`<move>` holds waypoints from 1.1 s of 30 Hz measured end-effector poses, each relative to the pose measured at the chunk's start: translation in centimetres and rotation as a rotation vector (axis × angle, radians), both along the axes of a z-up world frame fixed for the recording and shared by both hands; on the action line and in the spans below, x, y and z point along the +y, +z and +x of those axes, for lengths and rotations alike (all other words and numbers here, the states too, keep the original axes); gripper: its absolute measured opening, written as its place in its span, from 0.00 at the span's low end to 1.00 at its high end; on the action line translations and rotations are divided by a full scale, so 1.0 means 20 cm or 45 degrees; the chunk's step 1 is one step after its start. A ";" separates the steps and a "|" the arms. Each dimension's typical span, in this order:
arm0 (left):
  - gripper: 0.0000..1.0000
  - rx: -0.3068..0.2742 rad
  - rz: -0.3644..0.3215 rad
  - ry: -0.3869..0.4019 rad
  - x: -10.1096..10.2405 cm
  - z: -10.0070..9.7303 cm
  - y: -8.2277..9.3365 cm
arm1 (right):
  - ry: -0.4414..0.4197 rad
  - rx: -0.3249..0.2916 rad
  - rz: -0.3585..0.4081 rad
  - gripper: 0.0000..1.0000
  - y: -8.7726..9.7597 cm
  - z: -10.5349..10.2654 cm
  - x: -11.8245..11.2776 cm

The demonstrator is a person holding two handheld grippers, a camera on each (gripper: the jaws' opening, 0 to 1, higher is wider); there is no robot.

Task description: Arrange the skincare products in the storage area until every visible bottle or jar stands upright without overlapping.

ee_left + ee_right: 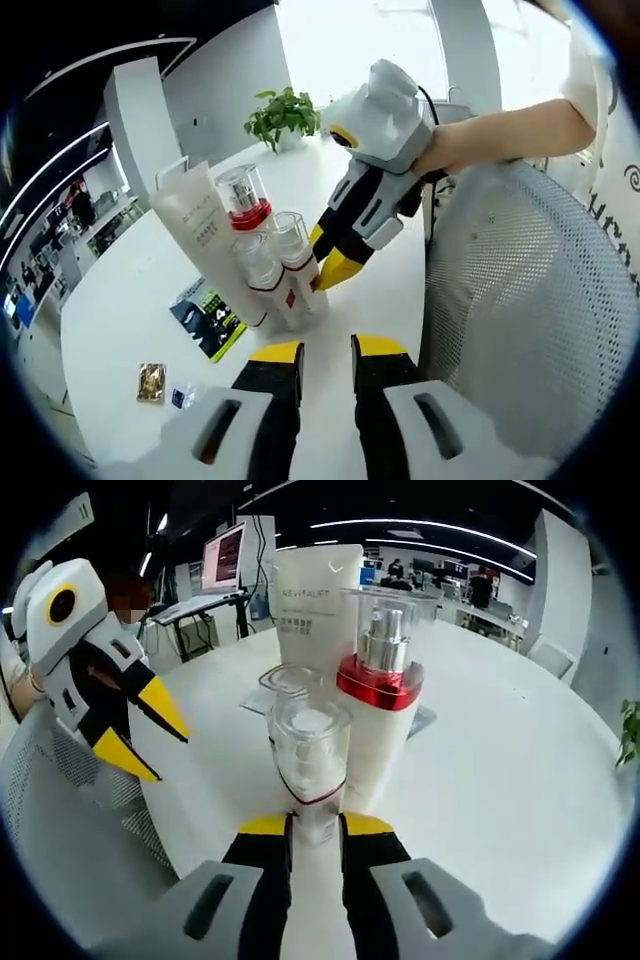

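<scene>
A round white table (130,290) carries everything, with a grey mesh chair back (520,300) pushed up against its near edge. On the tabletop the skincare products stand bunched together, all upright. Tallest is a white tube (316,605) standing on its cap end. Just beside it is a pump bottle with a red collar (380,695) under a clear cap. In front of these stand two smaller clear-capped bottles, one (290,685) behind the other.

The right gripper (315,825) has its yellow-tipped jaws closed narrowly on the nearer small bottle (312,750), gripping its lower body. A person's bare arm (500,135) holds that gripper.

The left gripper (327,352) hangs apart from the cluster, its jaws a little way open, nothing between them.

A dark leaflet (208,318) lies flat beside the bottles. A small gold sachet (151,381) sits nearer the table edge.
</scene>
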State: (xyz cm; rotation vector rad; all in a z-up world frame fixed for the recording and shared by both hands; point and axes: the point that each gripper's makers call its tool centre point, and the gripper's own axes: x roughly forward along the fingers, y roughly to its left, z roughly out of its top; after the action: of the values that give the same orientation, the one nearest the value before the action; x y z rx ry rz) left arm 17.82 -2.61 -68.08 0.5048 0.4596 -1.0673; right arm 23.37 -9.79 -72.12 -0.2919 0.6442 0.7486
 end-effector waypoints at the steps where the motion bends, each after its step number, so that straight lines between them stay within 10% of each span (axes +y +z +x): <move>1: 0.15 0.001 0.000 0.001 0.00 0.00 0.00 | 0.000 -0.002 -0.001 0.17 0.00 0.00 0.00; 33: 0.14 0.007 0.015 0.025 0.02 0.02 -0.01 | 0.013 0.004 -0.024 0.18 -0.01 0.06 -0.01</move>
State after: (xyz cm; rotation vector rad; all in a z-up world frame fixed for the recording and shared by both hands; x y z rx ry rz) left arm 18.20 -2.26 -68.34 0.5071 0.4754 -1.0476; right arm 24.51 -9.95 -72.31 -0.3115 0.6532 0.7533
